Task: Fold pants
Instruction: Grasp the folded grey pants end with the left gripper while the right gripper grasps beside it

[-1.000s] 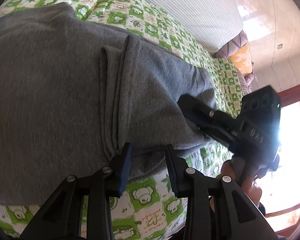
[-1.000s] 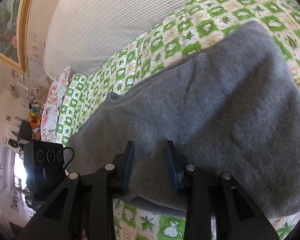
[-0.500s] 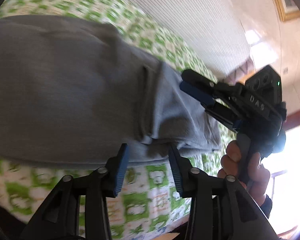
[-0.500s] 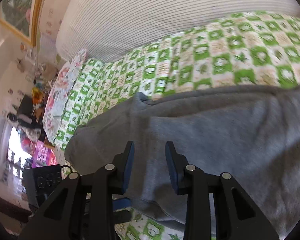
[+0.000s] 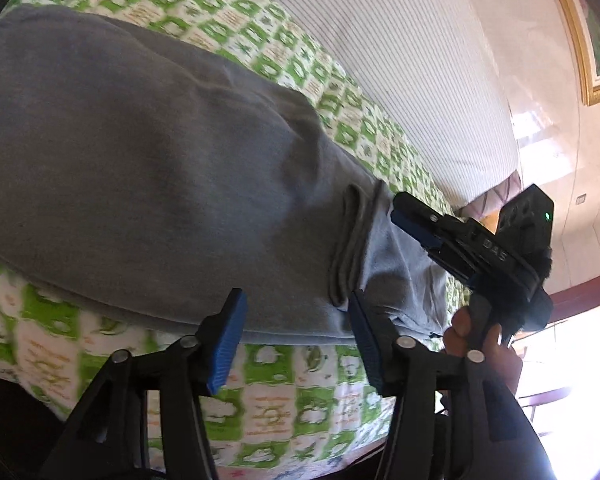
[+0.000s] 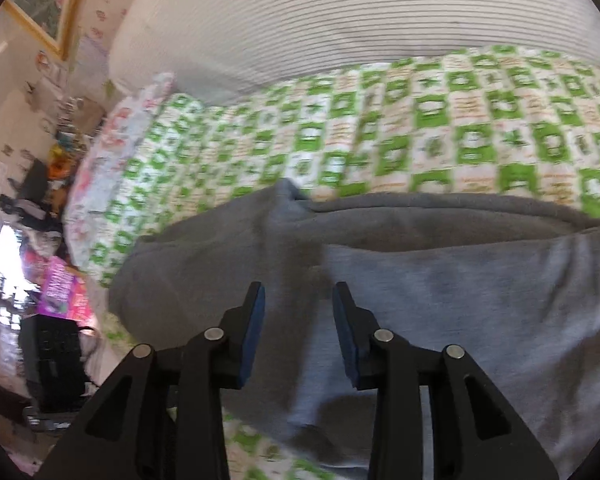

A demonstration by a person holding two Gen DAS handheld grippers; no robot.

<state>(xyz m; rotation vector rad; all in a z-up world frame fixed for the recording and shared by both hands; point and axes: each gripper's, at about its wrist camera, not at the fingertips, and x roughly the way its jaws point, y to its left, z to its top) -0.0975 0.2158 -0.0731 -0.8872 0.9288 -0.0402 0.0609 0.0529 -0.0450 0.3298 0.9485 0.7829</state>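
Now that both grippers have let go and pulled back, the grey sweatpants (image 5: 148,168) lie folded on the bed (image 5: 284,392); left gripper (image 5: 296,336) jaws are opening wide and empty, right gripper (image 6: 298,332) jaws, at three o'clock, are opening part-way, gripping nothing.

Left wrist cam: rides the left gripper (image 5: 296,336), tilted down and rolled, close over the near edge of the bed (image 5: 284,404). Faces along the gray pants (image 5: 148,168) toward the striped bolster (image 5: 400,60) and a framed picture (image 5: 592,48). Right gripper (image 5: 404,210) shows at its right side, over the pants' end.

Right wrist cam: rides the right gripper (image 6: 298,328), tilted down, close above the pants (image 6: 460,300), facing across the bed (image 6: 380,136) to the bolster (image 6: 340,16).

Shared: pants, green-checked bedding, bolster.
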